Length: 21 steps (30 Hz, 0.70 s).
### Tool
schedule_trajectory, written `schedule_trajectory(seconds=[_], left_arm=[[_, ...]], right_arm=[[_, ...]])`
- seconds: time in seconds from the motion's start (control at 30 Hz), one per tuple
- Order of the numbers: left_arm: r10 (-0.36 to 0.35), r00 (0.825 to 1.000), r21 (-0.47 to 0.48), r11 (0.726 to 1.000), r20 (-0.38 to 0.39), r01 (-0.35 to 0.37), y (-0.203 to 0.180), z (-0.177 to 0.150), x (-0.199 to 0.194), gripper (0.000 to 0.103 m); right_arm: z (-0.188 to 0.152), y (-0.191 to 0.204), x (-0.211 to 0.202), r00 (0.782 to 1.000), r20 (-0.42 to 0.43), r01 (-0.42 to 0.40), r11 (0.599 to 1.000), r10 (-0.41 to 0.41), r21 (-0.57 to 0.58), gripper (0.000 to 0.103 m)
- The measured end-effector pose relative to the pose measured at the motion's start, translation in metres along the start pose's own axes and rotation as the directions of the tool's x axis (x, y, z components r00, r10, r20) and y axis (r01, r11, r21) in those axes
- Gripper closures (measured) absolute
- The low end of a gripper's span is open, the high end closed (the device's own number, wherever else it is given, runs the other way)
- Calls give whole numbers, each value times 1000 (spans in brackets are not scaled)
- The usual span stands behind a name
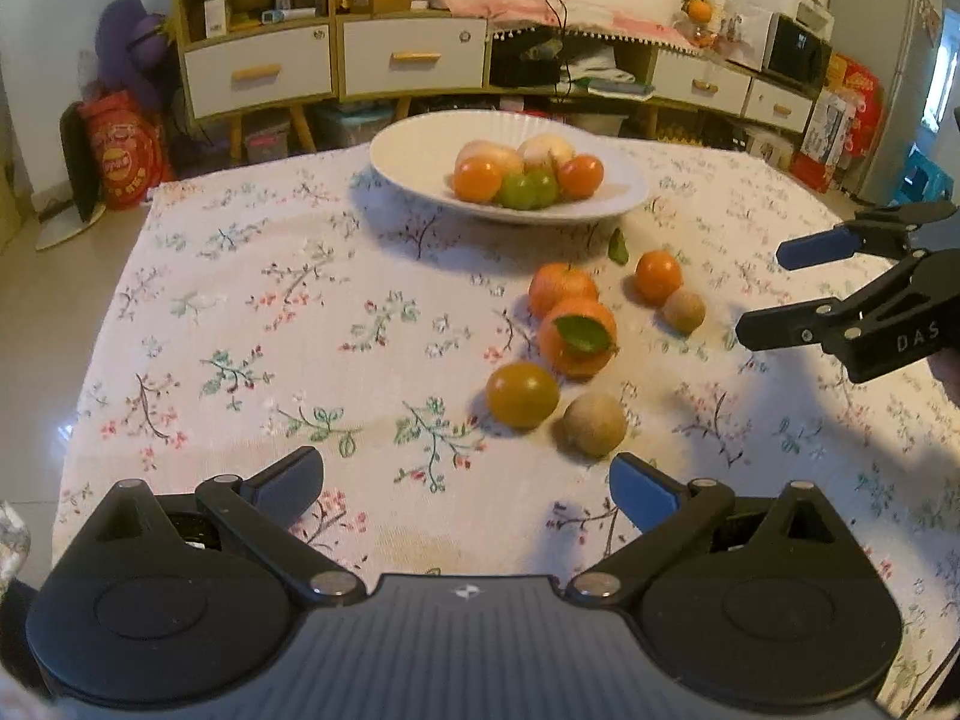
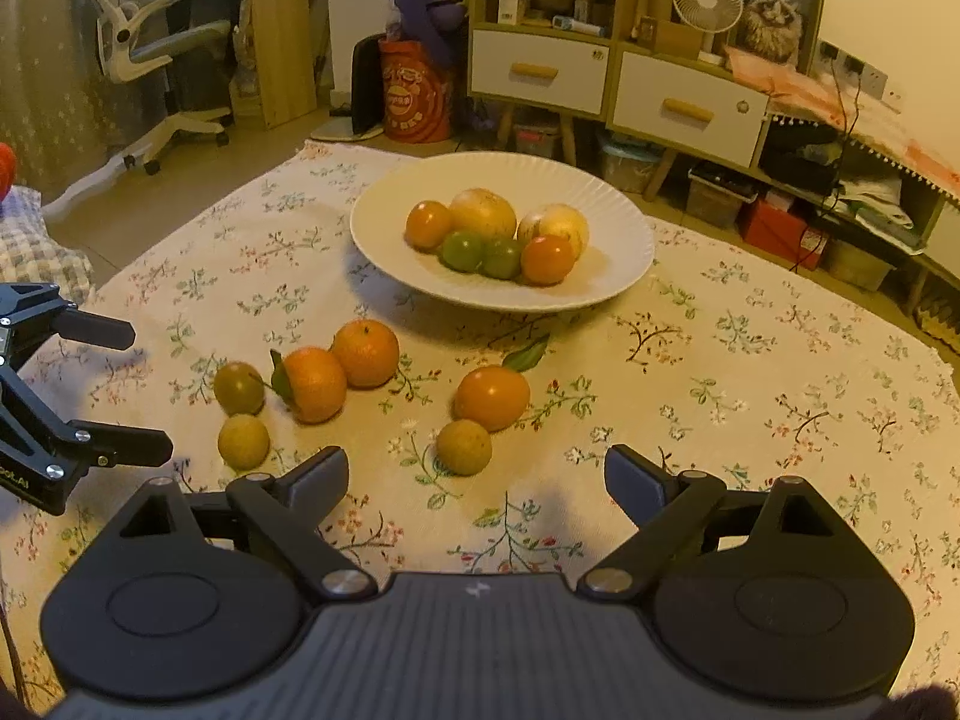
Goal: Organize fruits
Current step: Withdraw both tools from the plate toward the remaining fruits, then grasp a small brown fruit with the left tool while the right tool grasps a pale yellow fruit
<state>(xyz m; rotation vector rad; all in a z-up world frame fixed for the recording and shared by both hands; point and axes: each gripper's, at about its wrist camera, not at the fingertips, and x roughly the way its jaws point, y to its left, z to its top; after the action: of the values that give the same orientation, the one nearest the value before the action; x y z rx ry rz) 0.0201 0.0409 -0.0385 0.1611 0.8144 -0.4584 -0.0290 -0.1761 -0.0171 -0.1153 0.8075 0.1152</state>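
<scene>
Near table middle, six loose fruits (image 2: 366,354) sit clustered on floral cloth (image 2: 750,420), short of white plate (image 2: 624,240) at far edge. Round, firm, light, smooth-skinned; likely to roll, so pinch across widest part, gently. Oranges, one leafy; tan balls; greenish one. Left gripper (image 1: 465,489) and right gripper (image 2: 477,480) jaws apart, nothing between.

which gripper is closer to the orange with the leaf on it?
Judging by both views, left. The left gripper sits open in front of the leafy orange, with two small fruits between. The right gripper is open and off to the side, past another orange.
</scene>
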Motion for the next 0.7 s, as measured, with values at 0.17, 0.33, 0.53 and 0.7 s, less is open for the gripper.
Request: schedule_trajectory(seconds=[0.17,0.33,0.53,0.7], left_arm=[[-14,1000,10,1000,8,14,-2,1,3,14],[-18,1000,10,1000,-22,18,-7,5,6,16],[-95,995,-13,995,-39,95,-15,11,6,38],[-142,988,-30,990,-60,141,-21,12,12,54]], right_arm=[[-3,0,6,1000,-18,5,1000,-5,-2,12],[-5,3,13,1000,-31,3,1000,-3,-11,14],[-2,5,24,998,-52,-27,1000,27,0,23],[1,3,30,997,-67,-38,999,40,34,33]])
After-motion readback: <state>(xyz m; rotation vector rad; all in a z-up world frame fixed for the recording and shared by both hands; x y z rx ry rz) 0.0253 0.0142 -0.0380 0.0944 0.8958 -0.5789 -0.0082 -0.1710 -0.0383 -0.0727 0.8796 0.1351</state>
